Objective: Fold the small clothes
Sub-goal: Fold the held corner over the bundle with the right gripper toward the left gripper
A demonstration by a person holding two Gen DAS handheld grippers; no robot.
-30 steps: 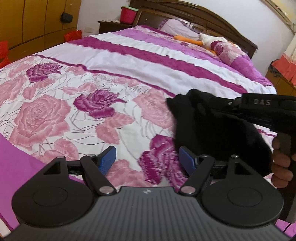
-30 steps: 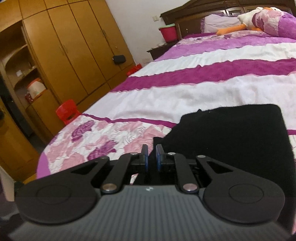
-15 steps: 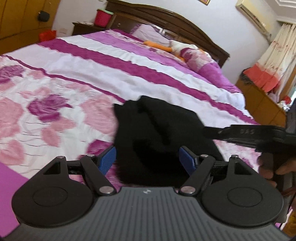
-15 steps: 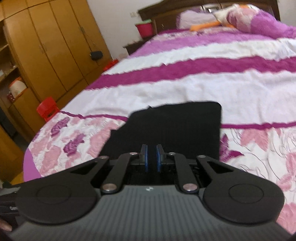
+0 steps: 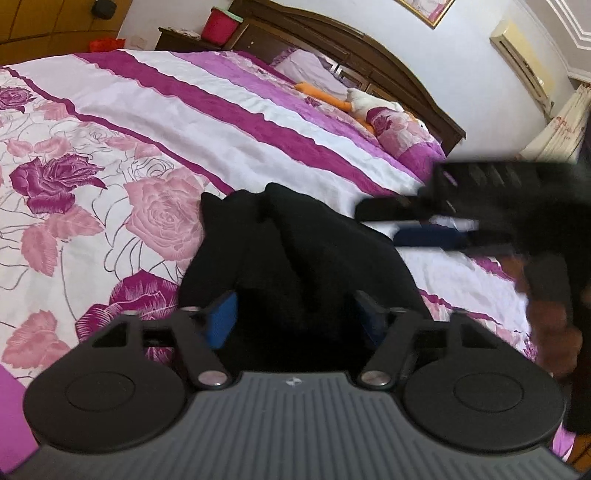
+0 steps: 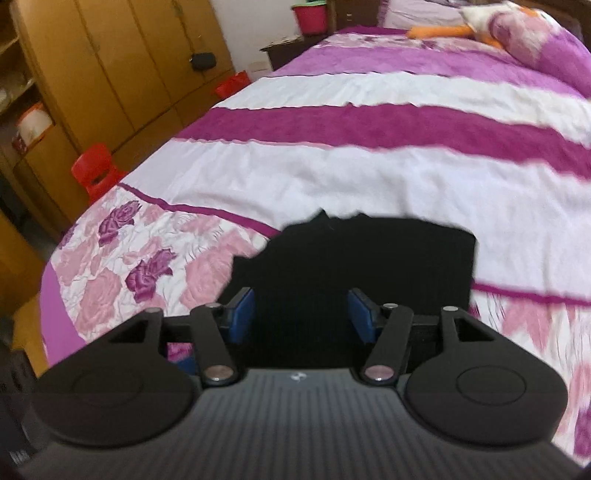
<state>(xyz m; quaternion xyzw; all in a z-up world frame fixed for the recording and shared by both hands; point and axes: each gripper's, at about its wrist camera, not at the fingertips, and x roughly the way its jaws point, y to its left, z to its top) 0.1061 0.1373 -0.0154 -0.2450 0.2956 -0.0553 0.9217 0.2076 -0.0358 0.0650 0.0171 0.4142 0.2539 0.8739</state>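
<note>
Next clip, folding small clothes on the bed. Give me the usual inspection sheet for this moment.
Surface: bed cover, floral and purple-striped, mildly rumpled.
Job's things: black garment lying bunched on the cover; its far edge looks straight in the right wrist view.
Clutter: stuffed toy by the pillows.
Grippers: left gripper open, jaws just closing in around the garment; right gripper open, jaws just opened, garment lying between and below them.
Cables: nothing seen.
Surroundings: wooden wardrobe, red stool, red bucket on nightstand.
</note>
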